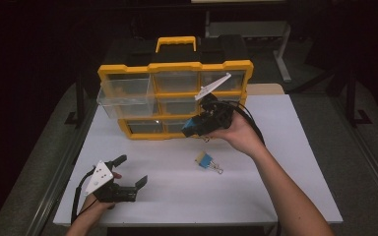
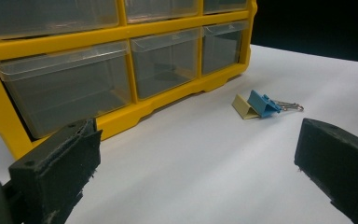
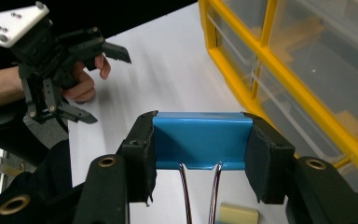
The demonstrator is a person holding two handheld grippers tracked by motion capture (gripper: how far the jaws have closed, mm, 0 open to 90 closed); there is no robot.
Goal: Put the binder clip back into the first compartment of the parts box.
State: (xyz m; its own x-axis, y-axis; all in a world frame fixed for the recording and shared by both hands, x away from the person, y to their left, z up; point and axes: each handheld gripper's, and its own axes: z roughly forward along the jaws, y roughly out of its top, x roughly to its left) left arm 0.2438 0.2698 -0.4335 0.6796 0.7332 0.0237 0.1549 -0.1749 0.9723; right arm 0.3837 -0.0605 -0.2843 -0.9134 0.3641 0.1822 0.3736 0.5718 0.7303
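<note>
Our right gripper (image 3: 200, 154) is clamped across a large blue binder clip (image 3: 201, 138), one black pad pressed on each end of its body while its two wire handles hang down between the jaws toward six o'clock. In the high view we hold this right gripper (image 1: 193, 129) raised above the worktop (image 1: 285, 162), just in front of the lower drawers of the yellow drawer organizer (image 1: 174, 68), with the blue clip at its tip pointing toward eight o'clock. On the worktop below, at about five o'clock from that tip, lies a smaller binder clip (image 1: 205, 160), blue and pale yellow with its wire handles toward four o'clock; it rests well apart from both grippers. One clear drawer (image 1: 124, 98) at the organizer's upper left is pulled out. Our left gripper (image 1: 130, 173) sits low near the front left of the worktop, at roughly seven o'clock from the right one, its jaws spread wide with nothing between them. Its own view looks past both black pads (image 2: 56, 163) to the small clip (image 2: 258, 106) lying at one o'clock, beside the organizer's bottom row of drawers.
</note>
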